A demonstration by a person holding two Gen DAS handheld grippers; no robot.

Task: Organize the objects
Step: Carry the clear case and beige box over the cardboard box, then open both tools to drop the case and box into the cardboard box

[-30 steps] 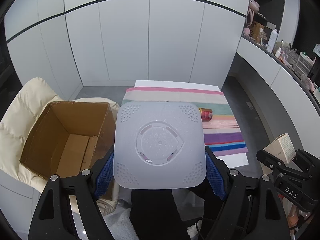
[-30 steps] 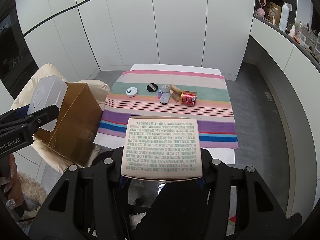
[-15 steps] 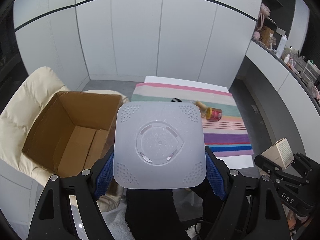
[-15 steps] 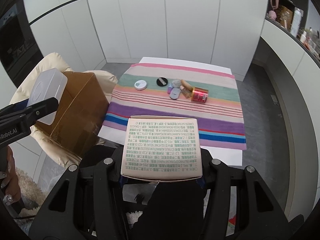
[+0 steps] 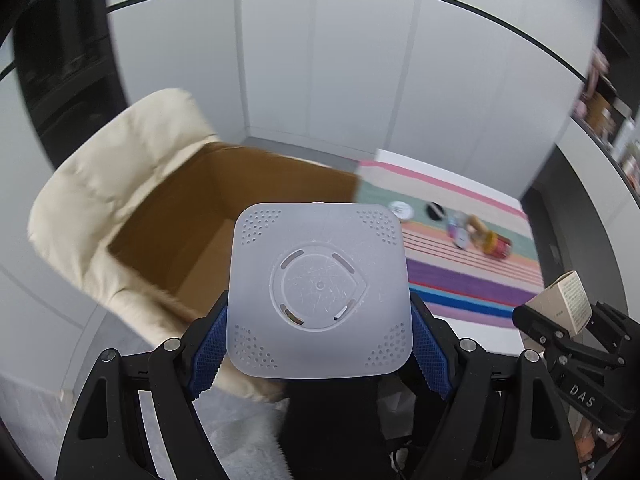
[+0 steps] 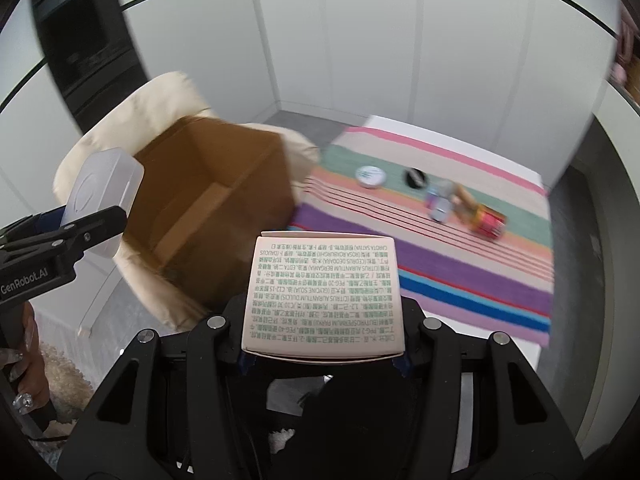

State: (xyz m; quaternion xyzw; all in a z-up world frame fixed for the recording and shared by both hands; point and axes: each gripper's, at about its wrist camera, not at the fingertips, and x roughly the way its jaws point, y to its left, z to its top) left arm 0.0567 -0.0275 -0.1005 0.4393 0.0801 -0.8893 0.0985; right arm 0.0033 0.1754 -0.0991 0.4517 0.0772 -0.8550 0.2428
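Over on the left, the cream armchair carries the open cardboard box, flaps up, mouth wide, floor of it bare as far as can be seen. The left tongs are clamped on the frosted plastic container, blue ribbed pads pressing both side walls, and it hangs in the air just in front of the box's near rim. It looks light and hollow, with smooth, scuffed walls that could slip, so the ribbed pads on the flat sides are the right place; squeeze too hard and thin plastic like that may flex.

Moving right, the right tongs are closed on the printed carton, holding its lower end with the text face up, also in the air, just right of the box and short of the table. Paperboard, likely light, crushable at the edges: a moderate pinch across the narrow sides seems wise, and a low release rather than a drop.

Further right, on the striped cloth, the leftovers wait: a white round tin, a black disc, and a red can lying on its side, which could roll if nudged. A few small bottles beside it are too blurred to name. Judging by the layout, both held items look bound for the box.
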